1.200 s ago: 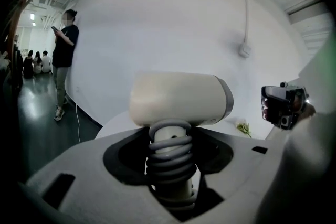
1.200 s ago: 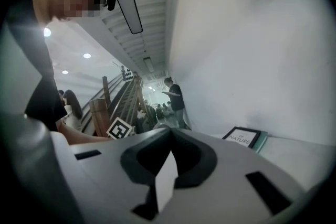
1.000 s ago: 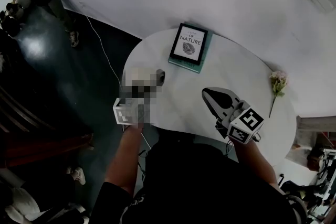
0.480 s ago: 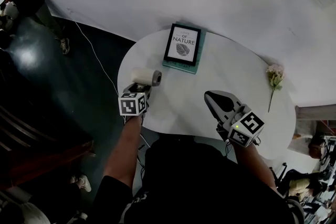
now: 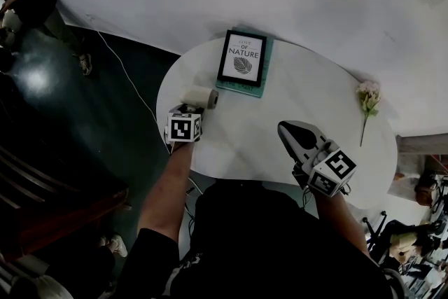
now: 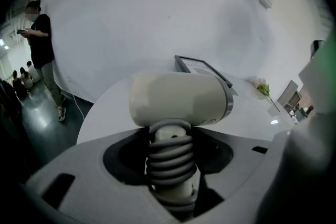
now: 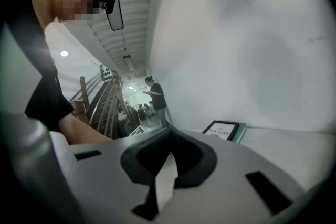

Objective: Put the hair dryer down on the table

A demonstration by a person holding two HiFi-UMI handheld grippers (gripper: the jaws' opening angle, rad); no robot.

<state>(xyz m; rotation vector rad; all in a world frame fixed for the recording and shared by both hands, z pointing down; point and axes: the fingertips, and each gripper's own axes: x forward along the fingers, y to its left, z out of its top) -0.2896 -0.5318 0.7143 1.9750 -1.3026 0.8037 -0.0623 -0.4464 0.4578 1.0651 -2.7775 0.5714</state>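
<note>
**Head view:** left gripper (image 5: 189, 108) held the hair dryer (image 5: 199, 96) above the table (image 5: 280, 101) near its left edge; the lowering step was apparently in hand.
**Left gripper view:** jaws clamped its ribbed handle. The next move called for setting it down, then releasing.
**Right gripper view:** right gripper (image 7: 167, 136) was closed and empty.

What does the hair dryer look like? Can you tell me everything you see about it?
The hair dryer has a short, fat, cream-coloured barrel that looks like smooth plastic, with a silvery ring round one end. Below it runs a handle wrapped in grey ribbed rings. The left tool grips that handle, so the barrel sits sideways above the jaws. It is at the left edge of the white table; whether it touches the tabletop I cannot tell.
</note>
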